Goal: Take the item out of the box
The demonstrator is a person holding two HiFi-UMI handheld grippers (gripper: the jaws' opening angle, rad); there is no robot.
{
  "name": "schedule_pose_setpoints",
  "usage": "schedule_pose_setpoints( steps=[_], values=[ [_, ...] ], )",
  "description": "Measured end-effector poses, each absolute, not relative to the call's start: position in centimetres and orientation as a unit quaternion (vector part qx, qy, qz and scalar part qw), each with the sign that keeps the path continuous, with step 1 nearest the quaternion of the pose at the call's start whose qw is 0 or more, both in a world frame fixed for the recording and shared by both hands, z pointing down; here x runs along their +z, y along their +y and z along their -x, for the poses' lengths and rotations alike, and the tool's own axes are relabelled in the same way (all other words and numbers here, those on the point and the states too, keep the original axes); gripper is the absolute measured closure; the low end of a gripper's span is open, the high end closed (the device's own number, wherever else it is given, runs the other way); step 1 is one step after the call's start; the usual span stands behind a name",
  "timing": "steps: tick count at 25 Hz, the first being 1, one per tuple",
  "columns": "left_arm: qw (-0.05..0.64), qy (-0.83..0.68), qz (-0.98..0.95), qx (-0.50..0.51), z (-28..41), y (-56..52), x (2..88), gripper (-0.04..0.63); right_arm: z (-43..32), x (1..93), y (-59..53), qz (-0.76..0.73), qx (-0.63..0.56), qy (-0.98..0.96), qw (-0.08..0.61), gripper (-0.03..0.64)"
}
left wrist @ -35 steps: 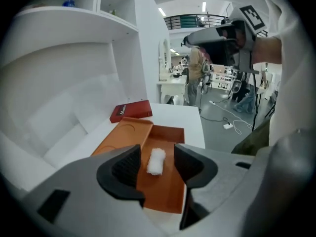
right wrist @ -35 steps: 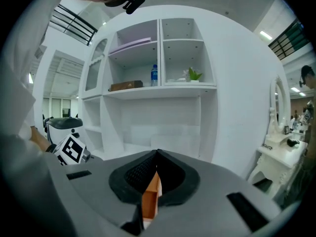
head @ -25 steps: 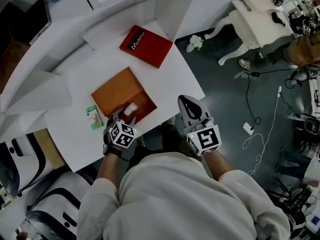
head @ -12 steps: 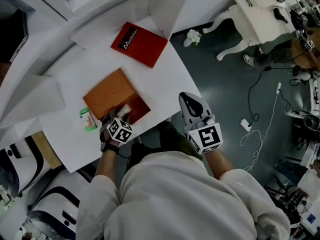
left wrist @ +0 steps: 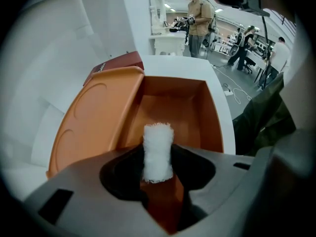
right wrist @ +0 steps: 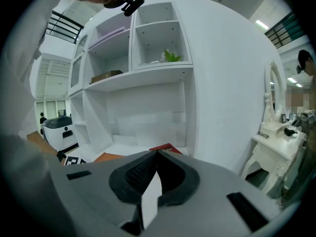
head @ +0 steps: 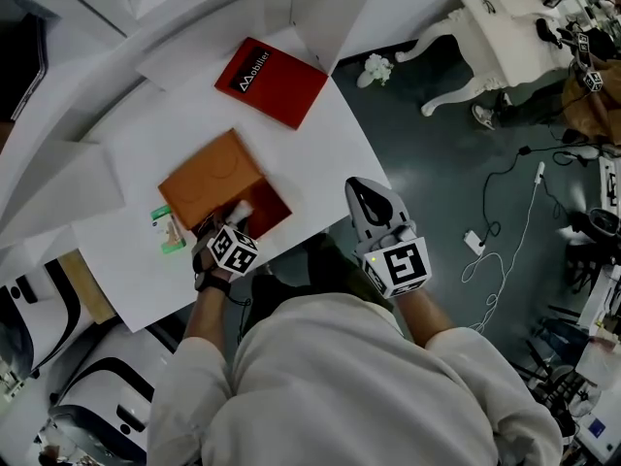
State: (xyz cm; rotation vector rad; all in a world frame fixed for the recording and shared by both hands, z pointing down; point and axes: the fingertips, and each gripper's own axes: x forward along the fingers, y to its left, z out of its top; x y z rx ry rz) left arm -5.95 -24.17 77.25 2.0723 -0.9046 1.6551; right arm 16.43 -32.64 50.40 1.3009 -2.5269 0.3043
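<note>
A: The white roll [left wrist: 158, 152], where's it at?

B: Pinched upright btwn the jaws of the L gripper [head: 236, 218], at the near end of the orange box [head: 270, 205]. Orange floor shows under it in the left gripper view, so I'd say it's not clear of the box yet.

A: Anything changed in the last sec?

B: Not much. L gripper was already on the roll a sec ago & stays clamped. The roll looks a touch closer to the near wall now, but the head cam shifted too, so can't be sure.

A: Meaning for the task?

B: Grasp is made, extraction approx half done. What's left, I reckon, is the lift up & back over the near wall.

A: Box contents?

B: Its lid [left wrist: 96, 117] is swung open, lying off to the left. As far as the tray shows, nothing else in it, just the roll.

A: And the R gripper [head: 369, 200]?

B: Jaws pressed together, nothing held. It hovers off the edge of the table [head: 320, 153], well apart from the box.

A: Round about?

B: A red box [head: 270, 83] farther back on the table, shut, contents unseen. A small green-and-white pack [head: 169, 229] lies just beside the orange box, on its left.
</note>
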Motion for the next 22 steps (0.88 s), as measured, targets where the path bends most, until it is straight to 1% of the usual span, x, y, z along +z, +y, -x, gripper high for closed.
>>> schedule_pose_setpoints(
  steps=[13, 22],
  values=[
    [0.165, -0.328, -0.744, 0.558, 6.0, -23.9, 75.1, 0.420, -14.5, 49.4, -31.6, -0.438, 0.097, -0.883, 0.138, 0.594],
    [0.163, -0.365, -0.778, 0.485, 5.6, -24.2, 69.7, 0.421, -11.9, 47.4, -30.2, -0.424, 0.078, -0.893, 0.128, 0.594]
  ],
)
